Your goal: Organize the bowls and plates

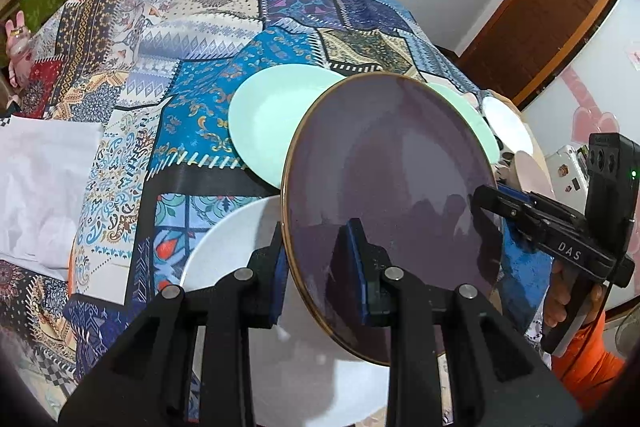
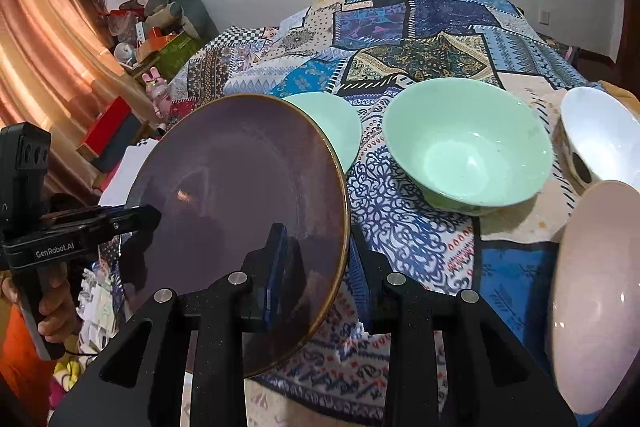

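Currently both claws pinch purple plate (image 1: 392, 187) rim, tilted above surface (image 1: 200, 99): left claw (image 1: 320, 267), right claw (image 2: 316, 267).

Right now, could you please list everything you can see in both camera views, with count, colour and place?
purple plate: one, purple with gold rim, held tilted above the table between both grippers
mint plate: one, mint green, on the tablecloth behind the purple plate
white plate: one, white, near edge, below the left gripper
mint bowl: one, mint green, centre right
white bowl: one, white, far right
pink bowl: one, pale pink, near right edge
tablecloth: one, blue patchwork
left gripper: black, blue pads, clamping the plate rim
right gripper: black, clamping the opposite rim
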